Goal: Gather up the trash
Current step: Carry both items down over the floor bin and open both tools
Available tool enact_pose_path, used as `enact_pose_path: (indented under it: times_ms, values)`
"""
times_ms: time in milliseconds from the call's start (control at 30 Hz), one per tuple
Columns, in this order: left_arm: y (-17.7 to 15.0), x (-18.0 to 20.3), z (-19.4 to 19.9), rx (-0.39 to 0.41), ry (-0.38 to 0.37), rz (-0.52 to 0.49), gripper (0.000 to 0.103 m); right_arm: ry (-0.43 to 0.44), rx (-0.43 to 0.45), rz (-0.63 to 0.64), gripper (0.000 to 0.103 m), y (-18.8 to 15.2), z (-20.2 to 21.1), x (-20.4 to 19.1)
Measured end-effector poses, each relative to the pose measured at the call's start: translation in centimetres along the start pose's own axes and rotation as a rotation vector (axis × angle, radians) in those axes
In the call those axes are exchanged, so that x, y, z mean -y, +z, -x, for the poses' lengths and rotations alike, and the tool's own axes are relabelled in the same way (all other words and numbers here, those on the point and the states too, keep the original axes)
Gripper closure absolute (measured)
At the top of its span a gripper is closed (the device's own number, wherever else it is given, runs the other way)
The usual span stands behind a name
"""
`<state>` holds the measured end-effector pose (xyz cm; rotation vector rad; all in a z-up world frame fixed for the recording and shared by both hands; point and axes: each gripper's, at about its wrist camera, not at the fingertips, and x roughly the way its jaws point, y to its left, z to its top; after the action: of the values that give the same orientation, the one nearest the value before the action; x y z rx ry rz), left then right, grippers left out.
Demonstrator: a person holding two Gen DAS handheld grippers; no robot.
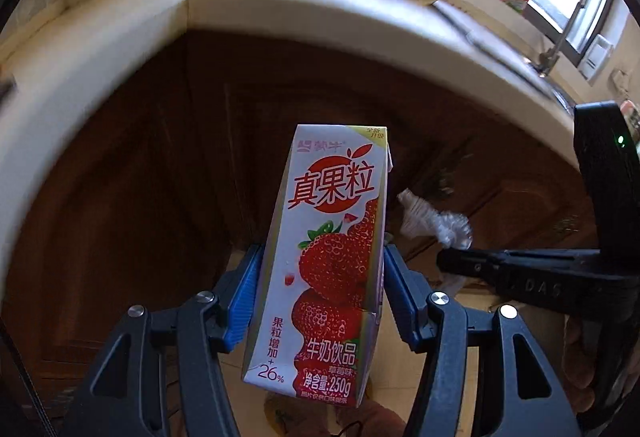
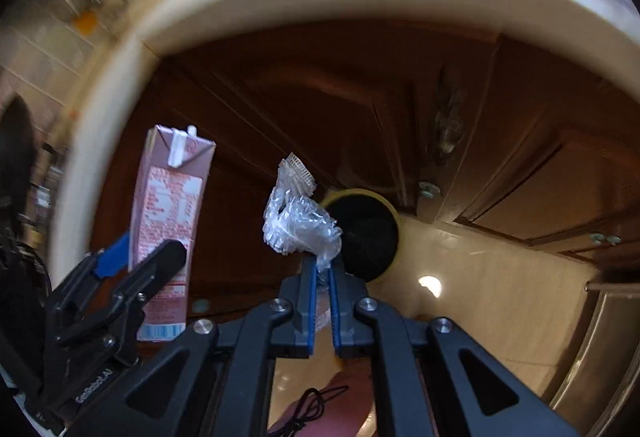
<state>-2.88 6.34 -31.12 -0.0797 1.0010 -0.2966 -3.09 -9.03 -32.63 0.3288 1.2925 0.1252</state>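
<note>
Tongs both loaded: left tongs gripping upright milk carton, right tongs pinching crumpled wrapper, nearer the bin just ahead below.

The milk carton has a pink and white front with big red words, 真果粒. Up in one corner it says 蒙牛, and the other top corner has small words, 全新升级. Down the side it reads 果粒增加 +26%. Near the bottom are white words, 牛奶饮品, and under them 净含量:250g. The black gripper side has small letters that look like GenRobot.AI. The carton's back has print too small to read.
</note>
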Motion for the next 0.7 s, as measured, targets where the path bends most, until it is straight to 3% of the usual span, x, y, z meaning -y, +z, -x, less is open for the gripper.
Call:
enact_pose_path:
  times_ms: [300, 433, 567, 600, 633, 667, 700]
  values:
    - [-7.7, -6.0, -17.3, -0.011, 0.021, 0.139, 0.046, -0.038, -0.015, 0.036, 0.097, -1.1, -19.7, 4.6]
    - [-10.4, -7.6, -22.5, -0.011, 0.025, 0.142, 0.046, -0.036, -0.024, 0.038, 0.096, -1.2, -25.3, 5.7]
    - [-11.9, -8.5, -25.9, 0.038, 0.043, 0.128, 0.045, -0.041, -0.022, 0.064, 0.095, -1.2, -29.2, 6.4]
    - [-12.1, -8.8, -26.8, 0.05, 0.052, 0.122, 0.043, -0.055, -0.029, 0.077, 0.091, -1.1, -30.3, 6.5]
    - [-12.3, -9.1, -27.8, 0.041, 0.049, 0.12, 0.031, -0.067, -0.037, 0.088, 0.082, -1.0, -31.0, 6.5]
    - [-12.4, -9.9, -28.9, 0.016, 0.054, 0.132, 0.019, -0.093, -0.045, 0.099, 0.081, -0.6, -32.1, 6.6]
    - [-12.8, -10.8, -30.3, -0.015, 0.049, 0.163, 0.014, -0.103, -0.055, 0.109, 0.077, -0.5, -32.6, 6.8]
